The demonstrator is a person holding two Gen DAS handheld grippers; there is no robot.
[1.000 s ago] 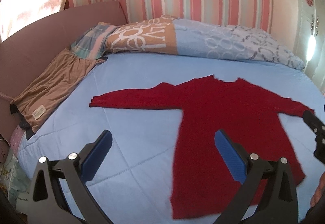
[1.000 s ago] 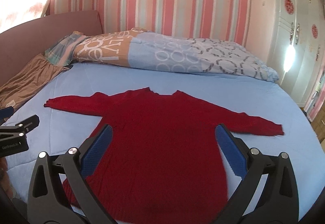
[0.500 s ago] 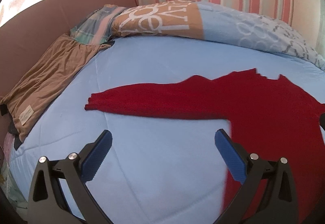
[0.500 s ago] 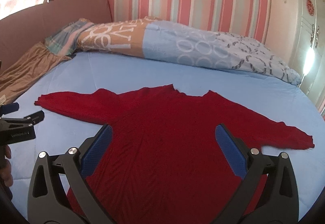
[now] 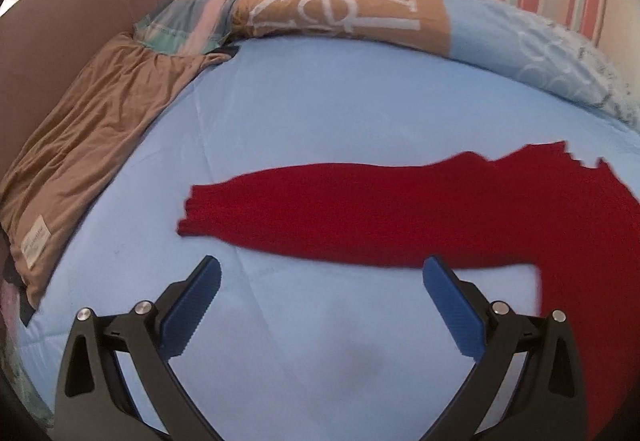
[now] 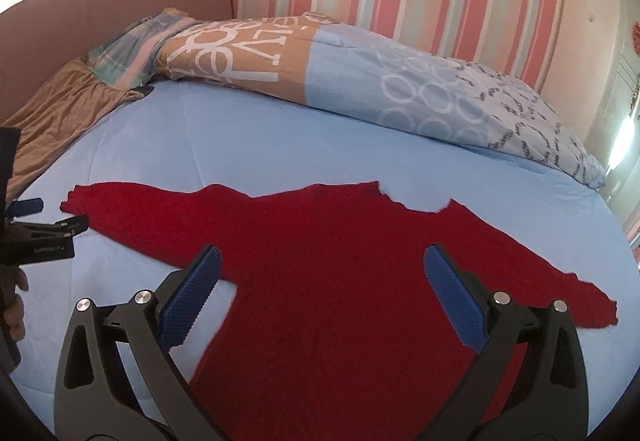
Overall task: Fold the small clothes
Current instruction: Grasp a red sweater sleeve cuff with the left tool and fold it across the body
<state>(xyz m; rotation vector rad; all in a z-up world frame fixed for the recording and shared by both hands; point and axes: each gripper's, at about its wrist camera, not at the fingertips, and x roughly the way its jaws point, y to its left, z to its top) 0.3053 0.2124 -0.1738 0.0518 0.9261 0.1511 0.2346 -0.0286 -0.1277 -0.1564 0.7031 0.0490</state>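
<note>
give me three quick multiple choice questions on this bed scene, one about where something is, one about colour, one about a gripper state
1. Where does the brown cloth lie?
A. along the bed's left edge
B. on top of the sweater
C. between the right gripper's fingers

2. What colour is the sweater?
A. blue
B. red
C. brown

3. How is the left gripper?
A. shut on a sleeve
B. shut on nothing
C. open, holding nothing

Answers:
1 A: it lies at the left edge by the headboard, apart from the sweater.
2 B: the knit spread flat on the blue bedspread is red.
3 C: its blue pads stand wide apart over bare bedspread.
</note>
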